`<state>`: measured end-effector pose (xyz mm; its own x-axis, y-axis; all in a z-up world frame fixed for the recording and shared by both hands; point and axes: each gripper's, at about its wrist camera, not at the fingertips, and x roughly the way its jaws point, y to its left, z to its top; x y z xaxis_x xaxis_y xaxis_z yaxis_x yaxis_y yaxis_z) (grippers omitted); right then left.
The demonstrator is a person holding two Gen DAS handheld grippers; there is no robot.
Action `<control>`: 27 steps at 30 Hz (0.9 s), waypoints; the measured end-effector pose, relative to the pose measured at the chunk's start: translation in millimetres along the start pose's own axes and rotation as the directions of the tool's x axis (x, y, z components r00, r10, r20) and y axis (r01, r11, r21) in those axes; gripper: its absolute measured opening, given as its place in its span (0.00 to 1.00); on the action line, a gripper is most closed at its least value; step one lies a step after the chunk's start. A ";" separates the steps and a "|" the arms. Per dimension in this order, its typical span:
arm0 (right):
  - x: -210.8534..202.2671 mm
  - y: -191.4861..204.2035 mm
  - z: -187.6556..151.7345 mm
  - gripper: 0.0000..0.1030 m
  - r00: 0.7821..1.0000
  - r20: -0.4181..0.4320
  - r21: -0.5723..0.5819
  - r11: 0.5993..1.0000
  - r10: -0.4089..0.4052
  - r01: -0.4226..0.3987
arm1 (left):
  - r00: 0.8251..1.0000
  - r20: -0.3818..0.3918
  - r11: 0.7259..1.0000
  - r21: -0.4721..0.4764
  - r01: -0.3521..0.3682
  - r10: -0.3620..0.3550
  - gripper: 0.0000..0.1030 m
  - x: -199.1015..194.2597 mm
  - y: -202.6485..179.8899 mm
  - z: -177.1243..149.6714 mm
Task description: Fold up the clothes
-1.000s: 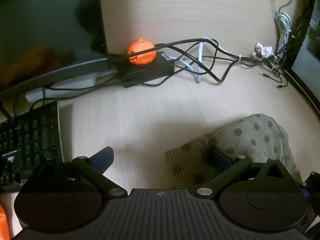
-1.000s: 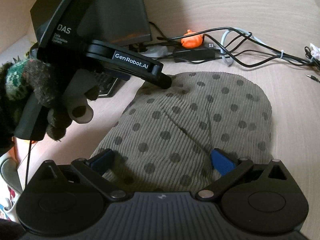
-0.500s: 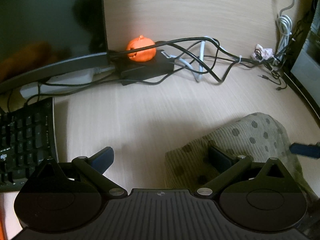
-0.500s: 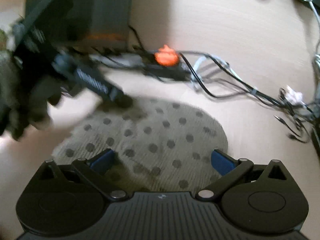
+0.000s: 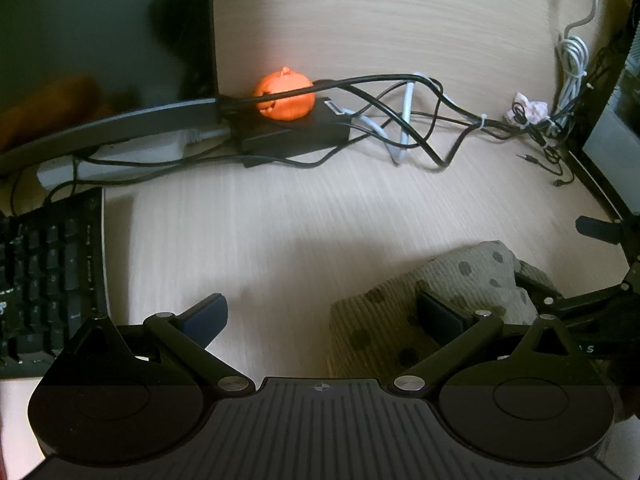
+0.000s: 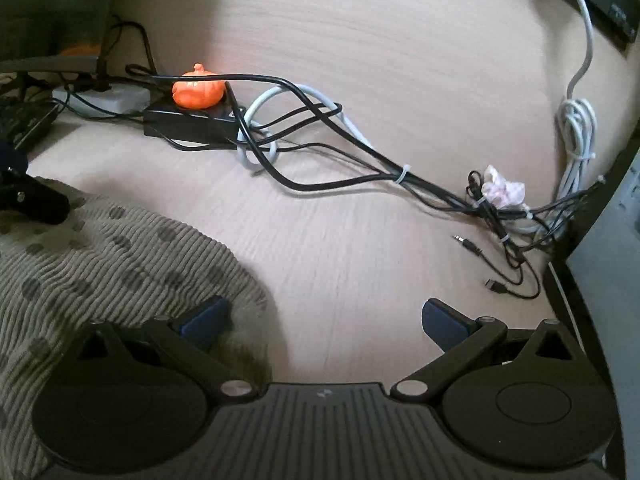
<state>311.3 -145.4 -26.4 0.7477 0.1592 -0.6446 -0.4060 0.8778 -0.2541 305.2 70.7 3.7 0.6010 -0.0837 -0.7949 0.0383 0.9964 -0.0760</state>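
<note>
Both tongs (image 5: 322, 314) (image 6: 324, 318) agape beside dotted corduroy garment (image 6: 100, 256) on desk (image 6: 360, 240)

no legible text, labels or numbers

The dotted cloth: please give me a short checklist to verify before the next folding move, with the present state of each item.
1. Left gripper open: ok.
2. Right gripper open: ok.
3. Dotted cloth lies on the desk: ok.
4. A cloth edge between the left gripper's fingers: not ok, only one finger rests on it.
5. Cables apart from the cloth: ok.
6. Cloth lies flat: cannot tell.
</note>
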 end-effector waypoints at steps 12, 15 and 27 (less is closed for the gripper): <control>0.6 -6.4 -7.0 1.00 1.000 0.016 0.056 0.998 0.019 -0.020 | 0.966 0.083 0.949 -0.185 0.256 -0.245 1.00 -41.1 22.8 -36.1; 0.9 -7.1 -7.2 1.00 1.000 0.017 0.058 0.998 0.023 -0.024 | 0.940 0.074 0.912 -0.227 0.341 -0.333 1.00 -38.1 21.5 -51.4; 1.5 -3.8 -3.8 1.00 0.999 0.015 0.003 1.000 0.029 -0.029 | 0.833 0.076 0.803 -0.231 0.549 -0.548 1.00 -78.9 -6.4 -116.5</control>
<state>312.0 -150.2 -29.2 0.7433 0.1916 -0.6409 -0.4262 0.8741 -0.2330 164.6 69.2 -3.3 0.5402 -0.6144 -0.5750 0.1762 0.7508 -0.6366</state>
